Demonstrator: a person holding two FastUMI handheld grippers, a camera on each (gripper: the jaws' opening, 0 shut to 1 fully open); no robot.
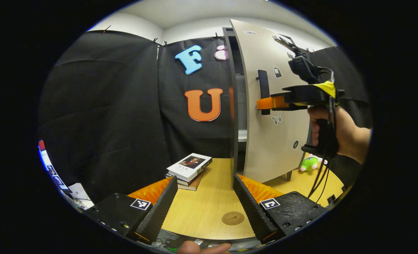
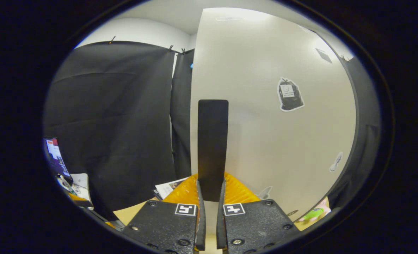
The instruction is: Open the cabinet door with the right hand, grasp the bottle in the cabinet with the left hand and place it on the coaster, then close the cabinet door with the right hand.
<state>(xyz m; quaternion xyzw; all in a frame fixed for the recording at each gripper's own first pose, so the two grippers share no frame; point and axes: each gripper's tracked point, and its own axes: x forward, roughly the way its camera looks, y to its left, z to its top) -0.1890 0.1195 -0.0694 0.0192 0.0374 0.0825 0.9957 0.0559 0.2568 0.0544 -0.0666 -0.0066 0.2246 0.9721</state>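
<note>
We hold the right gripper (image 2: 209, 197) with its jaws clamped on the upright black door handle (image 2: 212, 141), long axis vertical; the cabinet door (image 2: 265, 106) stands part open. Our left gripper (image 1: 205, 197) waits with jaws wide apart and empty, nearer the opening. Above and ahead of those jaws the cabinet (image 1: 240, 106) interior shows shelves; we cannot see the bottle. The coaster (image 1: 233, 218) lies on the counter (image 1: 209, 204) between the left jaws

cabinet door (image 1: 265, 106): 1 | books (image 1: 189, 169): 2 | coaster (image 1: 233, 218): 1 | plush toy (image 1: 309, 163): 1
</note>
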